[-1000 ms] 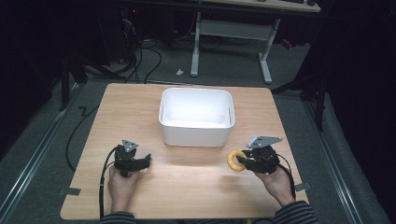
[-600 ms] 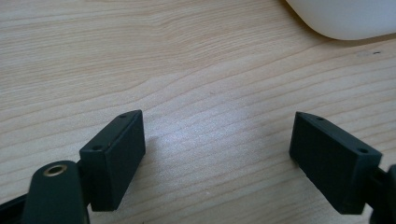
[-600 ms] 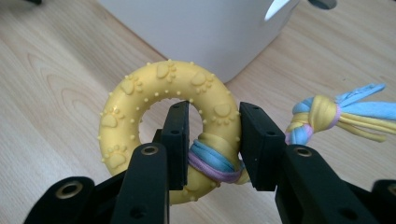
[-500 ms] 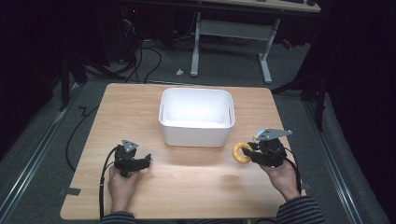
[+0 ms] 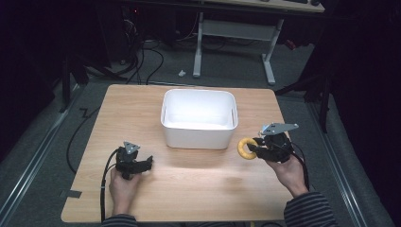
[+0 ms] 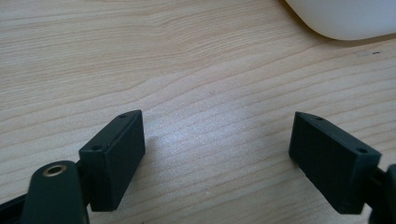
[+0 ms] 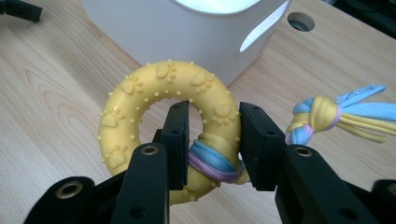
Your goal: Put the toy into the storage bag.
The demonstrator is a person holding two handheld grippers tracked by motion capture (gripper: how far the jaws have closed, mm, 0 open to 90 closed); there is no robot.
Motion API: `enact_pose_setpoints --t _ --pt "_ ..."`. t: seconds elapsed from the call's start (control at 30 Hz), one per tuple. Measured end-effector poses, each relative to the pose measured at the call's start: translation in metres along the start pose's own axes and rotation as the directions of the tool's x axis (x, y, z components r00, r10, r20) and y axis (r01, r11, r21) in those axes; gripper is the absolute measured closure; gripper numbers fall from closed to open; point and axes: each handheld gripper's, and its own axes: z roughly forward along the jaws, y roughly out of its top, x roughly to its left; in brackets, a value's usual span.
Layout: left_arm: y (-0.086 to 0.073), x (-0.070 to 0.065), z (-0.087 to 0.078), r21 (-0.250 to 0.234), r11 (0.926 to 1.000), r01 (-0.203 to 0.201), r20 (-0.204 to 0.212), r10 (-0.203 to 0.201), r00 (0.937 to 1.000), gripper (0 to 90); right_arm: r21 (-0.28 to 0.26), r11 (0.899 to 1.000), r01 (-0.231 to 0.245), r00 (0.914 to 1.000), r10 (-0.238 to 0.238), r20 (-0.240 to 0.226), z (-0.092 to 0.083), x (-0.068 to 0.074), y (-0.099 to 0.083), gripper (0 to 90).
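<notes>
Raised since a second ago: right gripper [image 5: 254, 148] and its yellow ring toy [image 5: 245, 148], then low on the table [image 5: 203, 189], now lifted clear of the wood and just beside the right front corner of the white bin [image 5: 199, 119]. Right gripper's jaws are clamped across the ring toy's band, one inside the hole and one outside, at the wrap of the blue, yellow and pink braided cord [image 7: 327, 116], whose knotted tail hangs off to one side. Left gripper [image 5: 146, 163], unmoved: jaws wide apart, nothing between them, low over the table front left of the bin.
</notes>
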Motion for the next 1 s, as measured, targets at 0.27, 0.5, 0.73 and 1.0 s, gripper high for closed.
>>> enact_pose_setpoints --t 0.27,0.5,0.73,1.0 --pt "0.000 0.000 0.000 0.000 1.0000 0.000 0.000 0.000 1.0000 18.8 -0.033 0.999 -0.001 0.9996 0.002 0.029 -0.007 -0.010 0.016 65.5" --pt "0.000 0.000 0.000 0.000 1.0000 0.000 0.000 0.000 1.0000 18.8 -0.041 0.999 0.018 0.9995 -0.017 0.027 -0.006 -0.012 0.034 65.5" --pt "0.000 0.000 0.000 0.000 1.0000 0.000 0.000 0.000 1.0000 18.8 -0.034 0.998 0.045 0.9989 -0.045 0.010 -0.002 -0.010 0.052 65.4" --pt "0.000 0.000 0.000 0.000 1.0000 0.000 0.000 0.000 1.0000 18.7 -0.040 0.998 0.056 0.9982 -0.057 -0.019 -0.001 -0.008 0.070 65.5"
